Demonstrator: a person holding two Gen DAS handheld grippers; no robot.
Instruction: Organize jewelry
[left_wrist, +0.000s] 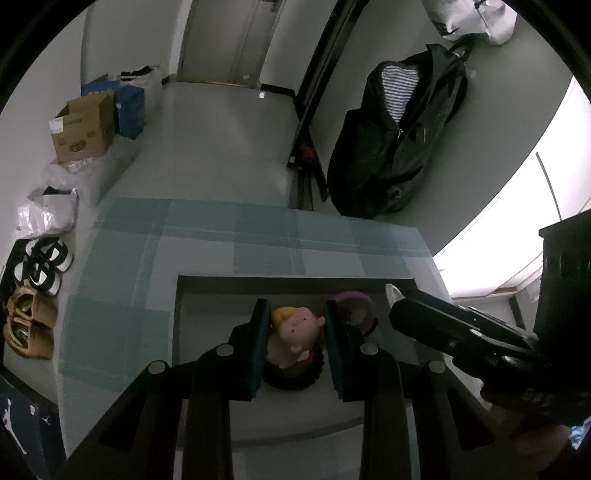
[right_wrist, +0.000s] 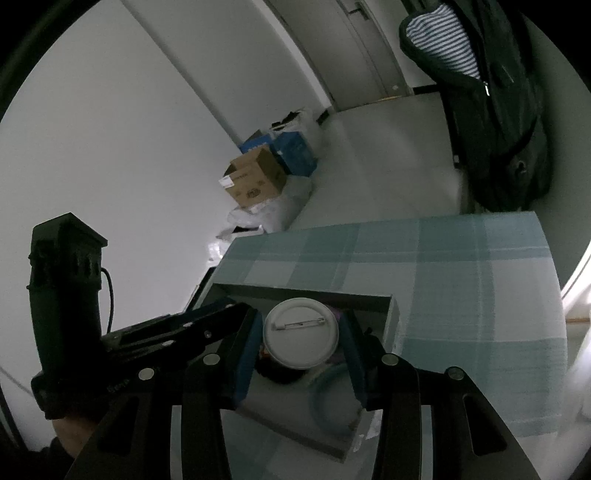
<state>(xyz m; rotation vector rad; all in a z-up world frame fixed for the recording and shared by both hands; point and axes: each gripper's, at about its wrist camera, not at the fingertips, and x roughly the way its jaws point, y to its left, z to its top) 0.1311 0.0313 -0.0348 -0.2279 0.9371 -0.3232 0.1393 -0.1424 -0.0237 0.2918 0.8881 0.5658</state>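
Observation:
A grey open box (left_wrist: 177, 295) sits on a table with a teal plaid cloth (left_wrist: 147, 240). My left gripper (left_wrist: 297, 314) is shut on a cartoon-figure hair tie (left_wrist: 295, 332), a pink head with a yellow bow on a dark scrunchie, held over the box. A purple ring-shaped piece (left_wrist: 354, 306) lies just right of it. My right gripper (right_wrist: 301, 328) is shut on a round white pin badge (right_wrist: 301, 332), back side with its safety pin showing, above the box (right_wrist: 393, 317). A pale blue bangle (right_wrist: 332, 395) lies in the box below.
The right gripper's body (left_wrist: 461, 332) shows at the right in the left wrist view; the left gripper's body (right_wrist: 66, 295) shows at the left in the right wrist view. Beyond the table are cardboard boxes (left_wrist: 85, 125), shoes (left_wrist: 37, 273), a hanging black jacket (left_wrist: 399, 133) and a door.

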